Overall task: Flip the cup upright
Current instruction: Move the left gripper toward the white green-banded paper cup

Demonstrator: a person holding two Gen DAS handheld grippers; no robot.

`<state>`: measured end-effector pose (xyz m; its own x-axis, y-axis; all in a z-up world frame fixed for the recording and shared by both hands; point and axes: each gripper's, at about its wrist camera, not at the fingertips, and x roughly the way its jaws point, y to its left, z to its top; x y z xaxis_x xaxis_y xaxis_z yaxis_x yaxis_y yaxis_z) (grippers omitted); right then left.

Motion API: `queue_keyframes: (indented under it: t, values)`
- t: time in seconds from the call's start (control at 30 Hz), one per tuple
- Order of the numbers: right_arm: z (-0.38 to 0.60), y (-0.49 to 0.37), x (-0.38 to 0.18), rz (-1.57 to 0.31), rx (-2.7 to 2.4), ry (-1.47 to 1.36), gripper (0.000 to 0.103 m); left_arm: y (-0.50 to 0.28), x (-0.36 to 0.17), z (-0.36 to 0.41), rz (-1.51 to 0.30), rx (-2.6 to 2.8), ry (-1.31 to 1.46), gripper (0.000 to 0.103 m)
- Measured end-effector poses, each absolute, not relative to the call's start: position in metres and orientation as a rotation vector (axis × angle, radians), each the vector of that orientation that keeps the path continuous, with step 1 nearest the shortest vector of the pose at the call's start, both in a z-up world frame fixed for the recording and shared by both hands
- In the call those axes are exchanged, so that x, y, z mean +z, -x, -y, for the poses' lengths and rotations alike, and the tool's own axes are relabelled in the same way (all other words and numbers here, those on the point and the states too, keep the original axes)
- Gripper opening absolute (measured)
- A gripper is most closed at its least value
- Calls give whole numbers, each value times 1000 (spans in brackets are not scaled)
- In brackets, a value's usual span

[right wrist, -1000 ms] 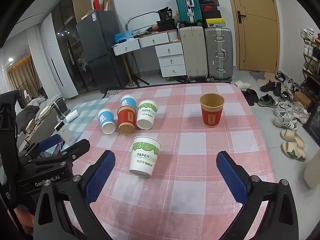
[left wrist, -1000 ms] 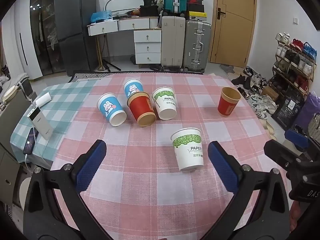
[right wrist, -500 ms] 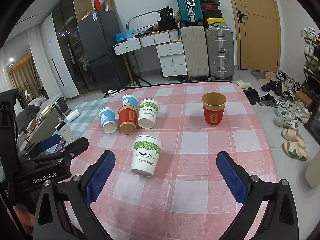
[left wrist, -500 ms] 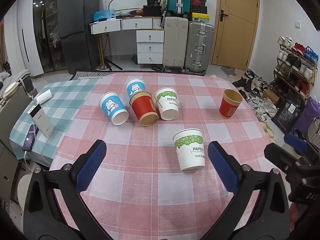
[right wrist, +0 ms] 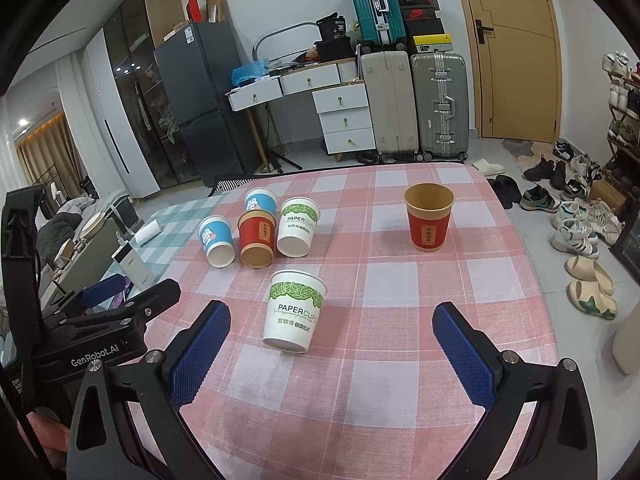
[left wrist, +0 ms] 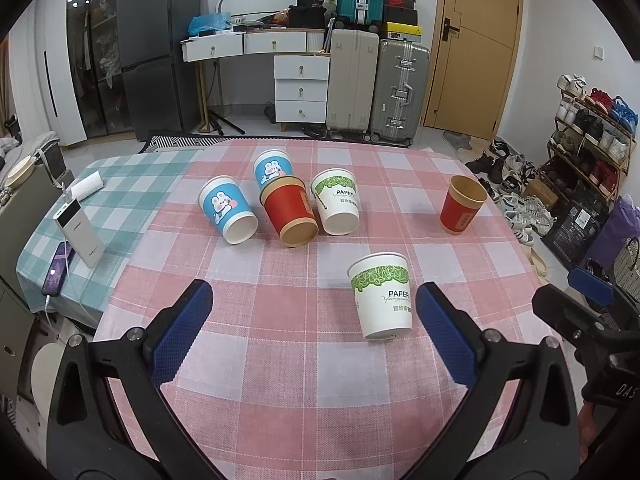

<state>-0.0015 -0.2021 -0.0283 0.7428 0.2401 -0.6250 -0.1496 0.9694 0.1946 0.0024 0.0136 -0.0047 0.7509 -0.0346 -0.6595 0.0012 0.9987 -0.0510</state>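
Observation:
Several paper cups sit on the pink checked tablecloth (left wrist: pixel 280 360). A white and green cup (left wrist: pixel 383 300) (right wrist: pixel 295 310) stands upright nearest me. A red cup (left wrist: pixel 462 210) (right wrist: pixel 429 216) stands upright at the right. A blue rabbit cup (left wrist: pixel 228 210) (right wrist: pixel 215 240), a red cup (left wrist: pixel 290 212) (right wrist: pixel 257 238) and a white and green cup (left wrist: pixel 336 202) (right wrist: pixel 298 226) stand upside down in a row, with a second blue cup (left wrist: pixel 272 166) (right wrist: pixel 260 200) behind them. My left gripper (left wrist: pixel 312 320) and right gripper (right wrist: pixel 330 344) are open and empty, above the near table.
A white power bank (left wrist: pixel 80 232) and a phone (left wrist: pixel 58 268) lie on the green checked cloth at the left. The table's right edge drops to a floor with shoes (right wrist: pixel 576 224). Suitcases (left wrist: pixel 376 92) and drawers stand behind the table.
Both grippers have drifted slightly back and up; the cups sit a little lower in the views. No cup has moved and both grippers stay open.

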Motion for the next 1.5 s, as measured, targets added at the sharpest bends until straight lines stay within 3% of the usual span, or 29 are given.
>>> queue_keyframes:
  t: [1.5]
  values:
    - [214, -1, -32, -640, 215, -189, 103, -5, -3, -13, -731, -26, 76, 101]
